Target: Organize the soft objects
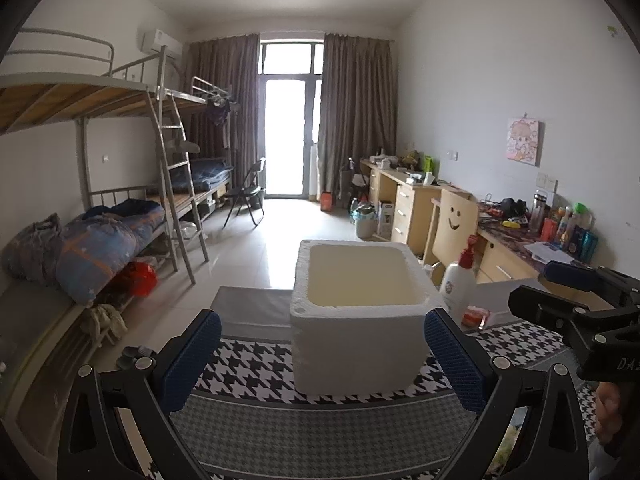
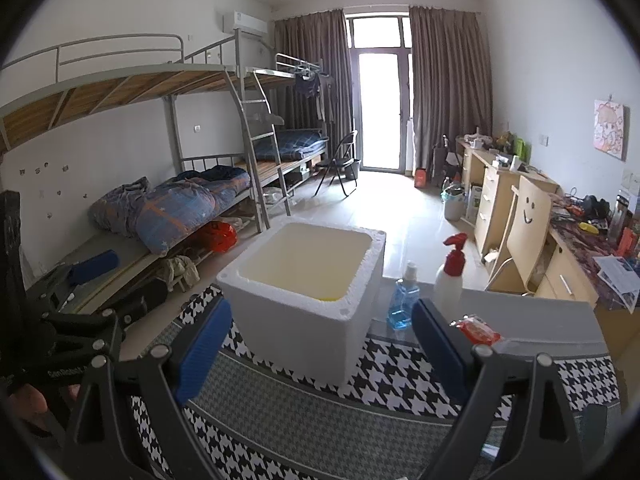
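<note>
Two tools, left tool [image 1: 320, 364] and right tool [image 2: 322, 348], both spread wide, empty, before the foam box [image 1: 356, 320].

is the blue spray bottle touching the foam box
Apart. The right wrist view shows bare grey surface between the blue spray bottle and the foam box.

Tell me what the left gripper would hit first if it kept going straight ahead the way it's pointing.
Most likely the white foam box: it sits dead ahead of the open left gripper, nothing between them, though depth is uncertain.
</note>
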### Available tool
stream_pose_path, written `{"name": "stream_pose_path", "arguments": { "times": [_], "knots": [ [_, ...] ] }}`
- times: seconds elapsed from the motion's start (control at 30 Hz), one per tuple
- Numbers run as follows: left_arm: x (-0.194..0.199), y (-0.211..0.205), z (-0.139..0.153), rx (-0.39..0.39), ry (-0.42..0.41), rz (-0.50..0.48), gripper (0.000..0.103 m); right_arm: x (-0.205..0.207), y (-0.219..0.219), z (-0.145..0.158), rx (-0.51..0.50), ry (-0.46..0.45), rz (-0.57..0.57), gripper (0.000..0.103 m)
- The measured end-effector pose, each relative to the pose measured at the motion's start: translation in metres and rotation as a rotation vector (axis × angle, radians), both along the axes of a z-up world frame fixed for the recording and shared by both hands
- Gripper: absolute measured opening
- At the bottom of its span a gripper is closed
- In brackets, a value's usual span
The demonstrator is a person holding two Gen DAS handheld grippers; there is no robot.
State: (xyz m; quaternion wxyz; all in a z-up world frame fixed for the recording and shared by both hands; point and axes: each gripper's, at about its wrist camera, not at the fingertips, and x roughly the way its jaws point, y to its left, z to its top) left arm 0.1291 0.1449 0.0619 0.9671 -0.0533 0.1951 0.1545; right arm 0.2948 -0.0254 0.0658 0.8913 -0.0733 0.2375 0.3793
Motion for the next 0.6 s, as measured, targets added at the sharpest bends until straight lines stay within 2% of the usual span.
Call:
{"name": "stream_pose_path", "arguments": {
  "times": [0.6],
  "knots": [
    [-0.029, -0.029, 0.004, 0.019, -0.046, -0.047, 0.102, -0.033, -0.039, 0.004, 0.043, -0.039, -0.031, 0.094]
  ]
}}
